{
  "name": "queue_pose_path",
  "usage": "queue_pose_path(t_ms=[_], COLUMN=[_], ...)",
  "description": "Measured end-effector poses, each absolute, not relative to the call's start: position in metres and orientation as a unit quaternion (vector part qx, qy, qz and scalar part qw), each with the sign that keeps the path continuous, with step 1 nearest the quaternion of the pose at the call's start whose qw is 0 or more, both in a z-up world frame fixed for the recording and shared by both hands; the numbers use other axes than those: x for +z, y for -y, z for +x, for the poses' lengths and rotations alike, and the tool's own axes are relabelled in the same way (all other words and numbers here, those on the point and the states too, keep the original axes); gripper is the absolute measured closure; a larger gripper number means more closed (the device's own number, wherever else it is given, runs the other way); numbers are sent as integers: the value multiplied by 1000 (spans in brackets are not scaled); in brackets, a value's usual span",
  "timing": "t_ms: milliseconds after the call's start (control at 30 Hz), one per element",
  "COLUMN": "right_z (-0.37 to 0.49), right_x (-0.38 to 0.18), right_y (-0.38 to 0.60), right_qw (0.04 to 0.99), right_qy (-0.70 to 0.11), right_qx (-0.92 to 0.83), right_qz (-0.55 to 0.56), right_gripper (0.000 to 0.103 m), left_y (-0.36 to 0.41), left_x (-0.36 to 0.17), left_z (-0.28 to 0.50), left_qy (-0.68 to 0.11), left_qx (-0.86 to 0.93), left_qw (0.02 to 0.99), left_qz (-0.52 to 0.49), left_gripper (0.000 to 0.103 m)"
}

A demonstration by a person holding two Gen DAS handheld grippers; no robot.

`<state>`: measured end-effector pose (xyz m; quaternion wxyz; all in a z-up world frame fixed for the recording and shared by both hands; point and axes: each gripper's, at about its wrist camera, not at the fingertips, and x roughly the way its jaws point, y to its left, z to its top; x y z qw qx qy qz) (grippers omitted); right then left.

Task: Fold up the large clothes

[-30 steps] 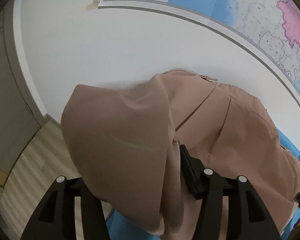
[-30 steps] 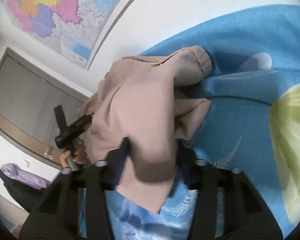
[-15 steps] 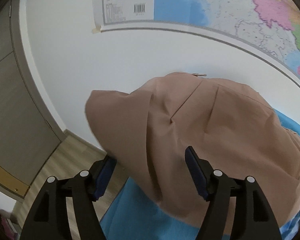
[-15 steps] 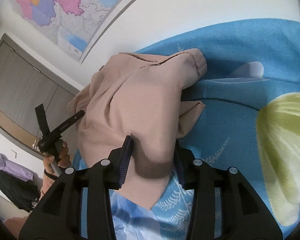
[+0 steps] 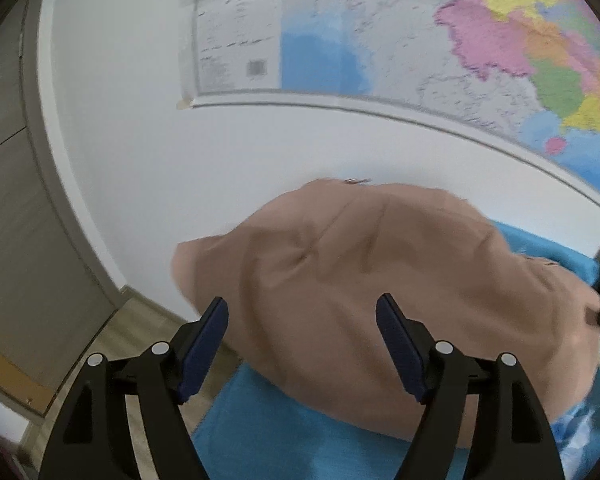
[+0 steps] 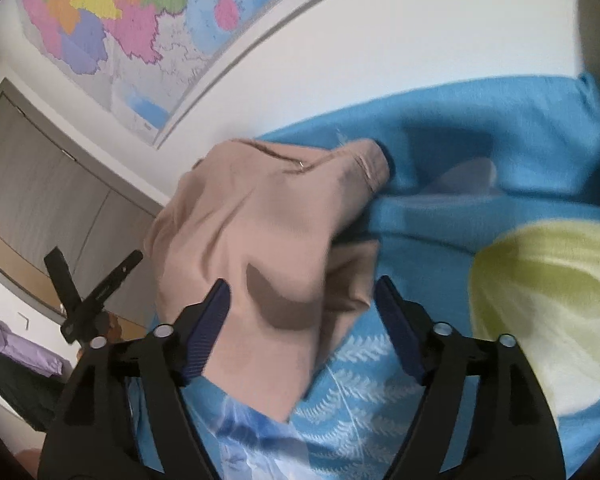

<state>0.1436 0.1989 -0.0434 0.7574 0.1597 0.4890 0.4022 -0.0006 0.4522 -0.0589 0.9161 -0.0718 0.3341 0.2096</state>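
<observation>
A beige garment [image 5: 372, 280] lies bunched in a heap on a blue bedspread [image 5: 284, 436]. In the left wrist view my left gripper [image 5: 302, 344] hangs just above the heap's near side, its jaws opening, pads clear of the cloth. In the right wrist view the same beige garment [image 6: 268, 224] lies between the blue pads of my right gripper [image 6: 302, 324]; its jaws are opening wide and no pad presses on the fabric. The left gripper [image 6: 96, 280] shows at the left of that view, beyond the garment.
The blue bedspread [image 6: 480, 168] carries a large yellow-green leaf print [image 6: 548, 304] and white fern patterns. A wall map [image 5: 440, 44] hangs on the white wall behind. A grey door [image 5: 16, 208], wood floor and a purple cloth [image 6: 16, 348] lie to the left.
Both grippers let go of the beige garment and opened wide. The raised fold has dropped onto the heap. The left gripper drew back and rose.
</observation>
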Motion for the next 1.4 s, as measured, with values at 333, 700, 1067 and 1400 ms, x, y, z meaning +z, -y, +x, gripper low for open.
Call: queue_pose_path(t_ms=[333,700,1067,1400], right_z=[178,180,175,65], right_x=[-39,-8,-28,4], right_y=[-237,-254,-231,-237], right_qw=[759,806,816,862], right_qy=[-492,-440,-463,-331], right_qx=[404,394,343,382], right_qz=[137,42,31,-42], right_gripper=[70,95,44,21], left_y=[-403,-374,-384,-368], left_x=[-79,-86,-94,-95], left_z=[26,27,25,-2], left_qy=[-370,-372,-384,-378], left_qx=[140,127,137,145], left_qw=[915,917,910,909], left_qz=[-74,-58,-73,-96], left_gripper=[29,30,29,19])
